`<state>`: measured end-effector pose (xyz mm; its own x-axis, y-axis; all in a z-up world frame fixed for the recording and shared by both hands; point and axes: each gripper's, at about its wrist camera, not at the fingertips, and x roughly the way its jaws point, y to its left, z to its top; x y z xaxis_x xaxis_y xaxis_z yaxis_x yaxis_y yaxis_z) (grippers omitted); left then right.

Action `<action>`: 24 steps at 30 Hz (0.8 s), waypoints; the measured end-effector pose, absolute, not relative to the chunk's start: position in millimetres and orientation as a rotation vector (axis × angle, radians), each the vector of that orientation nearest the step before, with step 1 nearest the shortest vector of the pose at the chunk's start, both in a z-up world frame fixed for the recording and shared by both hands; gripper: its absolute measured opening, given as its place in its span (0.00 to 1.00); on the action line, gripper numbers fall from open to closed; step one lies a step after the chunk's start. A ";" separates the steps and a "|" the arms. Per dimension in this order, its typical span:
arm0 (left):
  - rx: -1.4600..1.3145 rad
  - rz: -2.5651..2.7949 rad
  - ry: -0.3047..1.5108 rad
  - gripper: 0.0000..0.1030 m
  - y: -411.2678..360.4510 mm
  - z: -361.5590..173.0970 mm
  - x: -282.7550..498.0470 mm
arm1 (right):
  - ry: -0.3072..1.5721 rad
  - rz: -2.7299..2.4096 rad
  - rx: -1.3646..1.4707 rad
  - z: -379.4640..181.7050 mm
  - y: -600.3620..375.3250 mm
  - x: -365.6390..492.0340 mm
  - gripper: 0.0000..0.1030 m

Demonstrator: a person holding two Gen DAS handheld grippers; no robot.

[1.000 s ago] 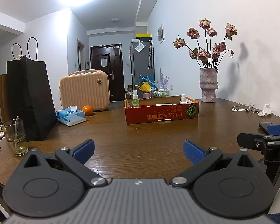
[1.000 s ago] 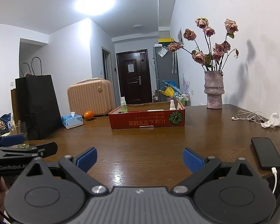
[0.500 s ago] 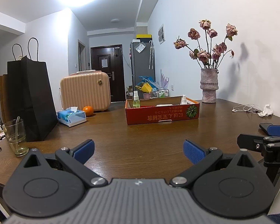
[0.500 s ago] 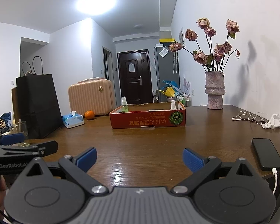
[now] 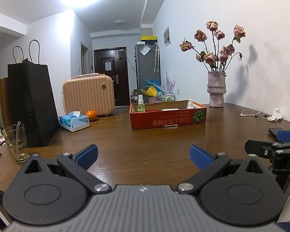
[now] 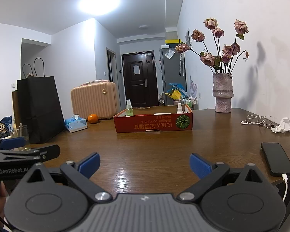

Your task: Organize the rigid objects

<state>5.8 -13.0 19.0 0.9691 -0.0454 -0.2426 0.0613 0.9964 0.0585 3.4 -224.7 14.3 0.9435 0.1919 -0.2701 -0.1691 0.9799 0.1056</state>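
A red cardboard box (image 5: 168, 119) stands mid-table; it also shows in the right wrist view (image 6: 153, 124). In it stand a green spray bottle (image 5: 140, 104) at the left and a white spray bottle (image 5: 190, 104) at the right. An orange (image 5: 91, 115) and a blue tissue pack (image 5: 73, 122) lie left of the box. My left gripper (image 5: 144, 155) is open and empty above the near table edge. My right gripper (image 6: 145, 163) is open and empty beside it, to its right.
A black paper bag (image 5: 30, 104) and a glass with a straw (image 5: 16, 142) stand at the left. A peach suitcase (image 5: 88, 96) is behind the orange. A vase of dried roses (image 5: 216, 90) stands at the far right. A phone (image 6: 276, 158), earphones (image 6: 258, 121) and crumpled tissue (image 6: 283, 127) lie on the right.
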 end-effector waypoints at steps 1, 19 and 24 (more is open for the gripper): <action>0.066 -0.054 0.243 1.00 -13.1 19.0 5.8 | 0.284 0.184 0.082 14.3 -224.7 3.4 0.97; 0.069 -0.060 0.234 1.00 -15.1 20.5 4.2 | 0.283 0.184 0.085 13.8 -224.9 3.3 0.97; 0.069 -0.059 0.231 1.00 -15.2 20.9 4.8 | 0.283 0.183 0.085 13.8 -225.3 3.2 0.97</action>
